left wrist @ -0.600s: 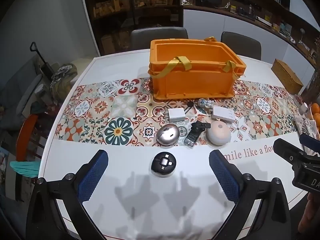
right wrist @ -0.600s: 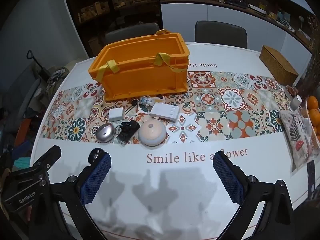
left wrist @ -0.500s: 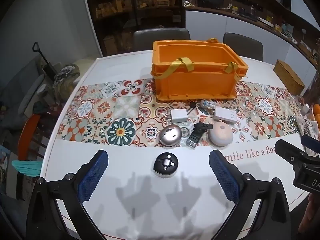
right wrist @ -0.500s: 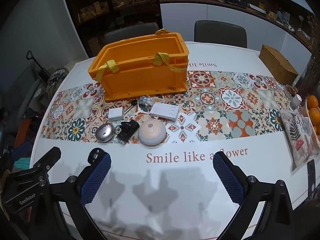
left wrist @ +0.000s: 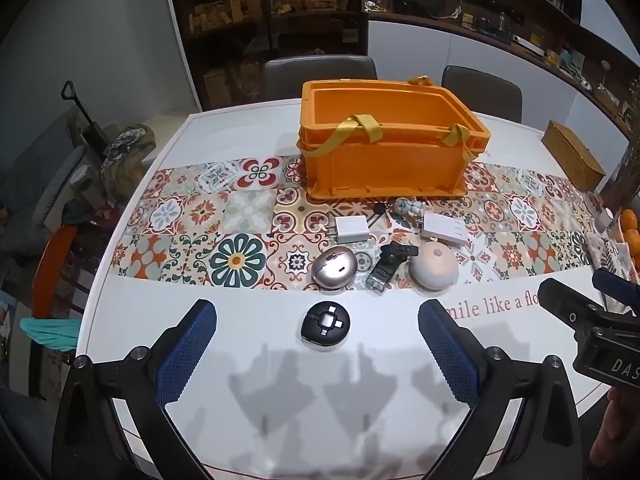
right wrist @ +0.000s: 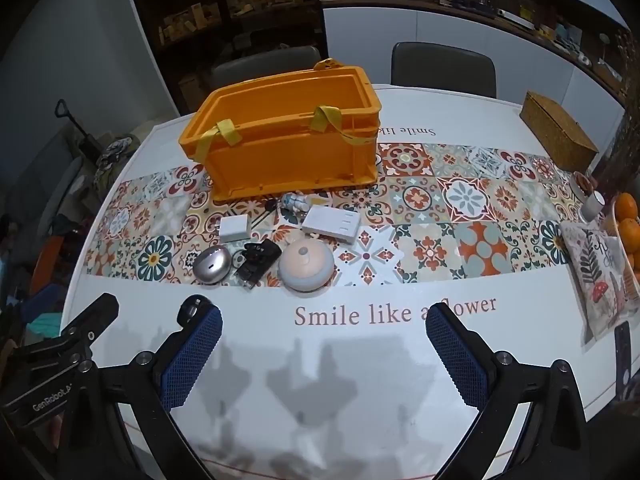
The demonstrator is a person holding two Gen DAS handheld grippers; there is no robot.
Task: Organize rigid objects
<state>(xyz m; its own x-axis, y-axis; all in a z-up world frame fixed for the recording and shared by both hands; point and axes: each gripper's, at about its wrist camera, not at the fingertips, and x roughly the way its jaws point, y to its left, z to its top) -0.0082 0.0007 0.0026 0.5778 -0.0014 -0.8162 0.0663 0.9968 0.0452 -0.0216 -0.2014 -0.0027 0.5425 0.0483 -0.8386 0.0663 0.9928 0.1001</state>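
Drifted slightly right, left gripper (left wrist: 318, 354); black puck (left wrist: 325, 323) at 12 o'clock; both grippers spread wide, empty; crate (left wrist: 390, 146) unfilled.

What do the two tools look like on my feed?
Both match: left tool and right tool have black jointed arms with silver screws and blue cross-hatched finger pads. White lettering marks each body: "GenRobot" on the left, "DAS" on the right.

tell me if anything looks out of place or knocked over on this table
Nothing looks spilled or damaged. The orange crate stands upright, with small gadgets loosely clustered in front of it. Only the black round gadget sits apart, on the white strip nearest the open left gripper.
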